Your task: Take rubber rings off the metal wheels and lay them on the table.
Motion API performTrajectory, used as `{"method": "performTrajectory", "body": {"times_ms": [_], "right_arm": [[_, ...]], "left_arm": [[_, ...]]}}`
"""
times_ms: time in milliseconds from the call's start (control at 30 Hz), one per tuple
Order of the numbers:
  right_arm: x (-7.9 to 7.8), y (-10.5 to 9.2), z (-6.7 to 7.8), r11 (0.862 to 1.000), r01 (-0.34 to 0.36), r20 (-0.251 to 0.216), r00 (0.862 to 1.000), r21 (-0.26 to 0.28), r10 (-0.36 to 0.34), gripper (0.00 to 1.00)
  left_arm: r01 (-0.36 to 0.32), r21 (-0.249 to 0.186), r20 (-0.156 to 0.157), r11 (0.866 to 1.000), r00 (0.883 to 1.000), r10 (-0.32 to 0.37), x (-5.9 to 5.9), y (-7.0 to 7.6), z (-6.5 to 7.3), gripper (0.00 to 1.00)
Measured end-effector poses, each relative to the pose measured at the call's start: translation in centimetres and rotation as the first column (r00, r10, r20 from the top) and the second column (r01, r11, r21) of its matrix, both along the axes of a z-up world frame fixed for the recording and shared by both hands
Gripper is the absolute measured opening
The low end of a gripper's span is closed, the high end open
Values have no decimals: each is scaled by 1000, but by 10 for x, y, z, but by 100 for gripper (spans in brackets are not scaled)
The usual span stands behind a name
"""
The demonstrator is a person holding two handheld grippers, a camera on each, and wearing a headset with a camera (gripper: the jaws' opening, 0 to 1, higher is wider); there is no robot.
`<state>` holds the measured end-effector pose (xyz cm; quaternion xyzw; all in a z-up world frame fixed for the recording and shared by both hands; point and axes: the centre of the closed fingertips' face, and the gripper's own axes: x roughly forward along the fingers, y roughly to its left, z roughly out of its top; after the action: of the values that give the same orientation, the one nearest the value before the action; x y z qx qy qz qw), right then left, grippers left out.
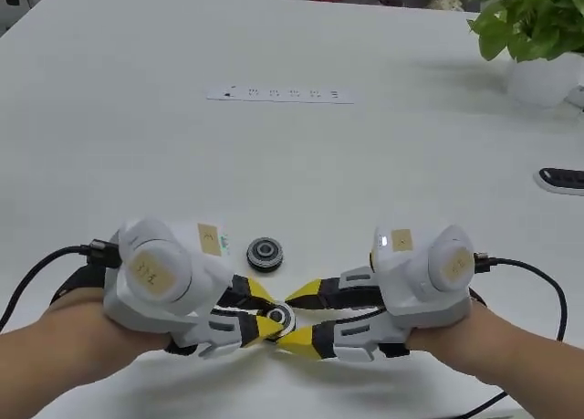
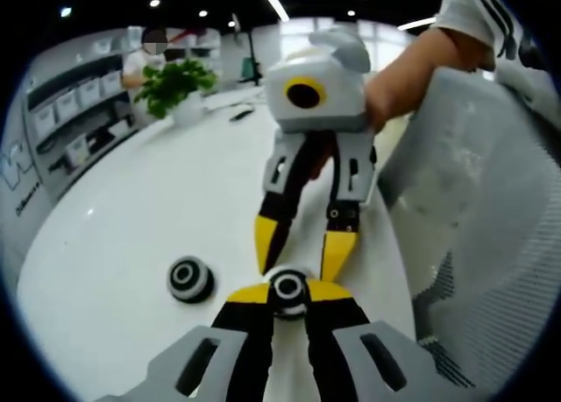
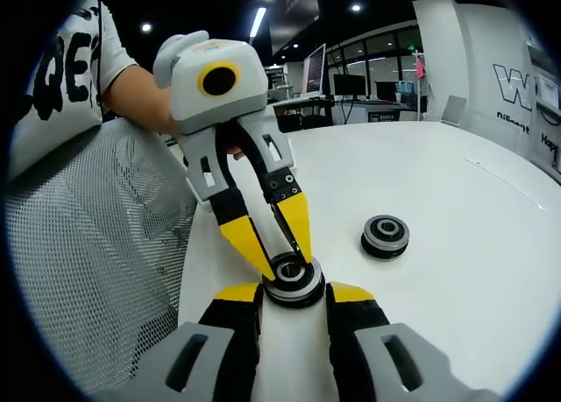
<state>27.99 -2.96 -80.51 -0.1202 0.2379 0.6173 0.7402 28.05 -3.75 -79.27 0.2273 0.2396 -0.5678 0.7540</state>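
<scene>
Working just inside the table's [image 1: 383, 172] near edge, with open top lying toward the far edge. Clamping one metal wheel [image 3: 294, 281] from opposite sides with left gripper [image 1: 266, 315] and right gripper [image 1: 294, 317]. Leaving second wheel [image 1: 265, 253] lying just beyond the tips, toward the middle.

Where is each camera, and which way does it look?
Head view: on the person's head, looking down at the table; both arms show, with left gripper and right gripper on the held wheel.
Left gripper view: on the left gripper, facing the right gripper and an arm.
Right gripper view: on the right gripper, facing the left gripper and a sleeve.
Shared: all see the held wheel and spare wheel.
</scene>
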Motion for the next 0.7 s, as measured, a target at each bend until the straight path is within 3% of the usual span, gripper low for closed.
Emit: {"method": "performTrajectory", "body": {"times_ms": [333, 433, 700], "right_arm": [[-1, -1, 2, 1000, 16, -28, 999, 17, -16, 26], [-1, 0, -2, 1000, 12, -17, 1000, -4, -12, 26], [-1, -1, 0, 1000, 24, -22, 999, 6, -24, 24]], "left_arm": [[-10, -6, -2, 1000, 1000, 10, 0, 0, 0, 14], [-11, -6, -2, 1000, 1000, 11, 0, 0, 0, 14], [-11, -8, -1, 1000, 1000, 11, 0, 0, 0, 14]]}}
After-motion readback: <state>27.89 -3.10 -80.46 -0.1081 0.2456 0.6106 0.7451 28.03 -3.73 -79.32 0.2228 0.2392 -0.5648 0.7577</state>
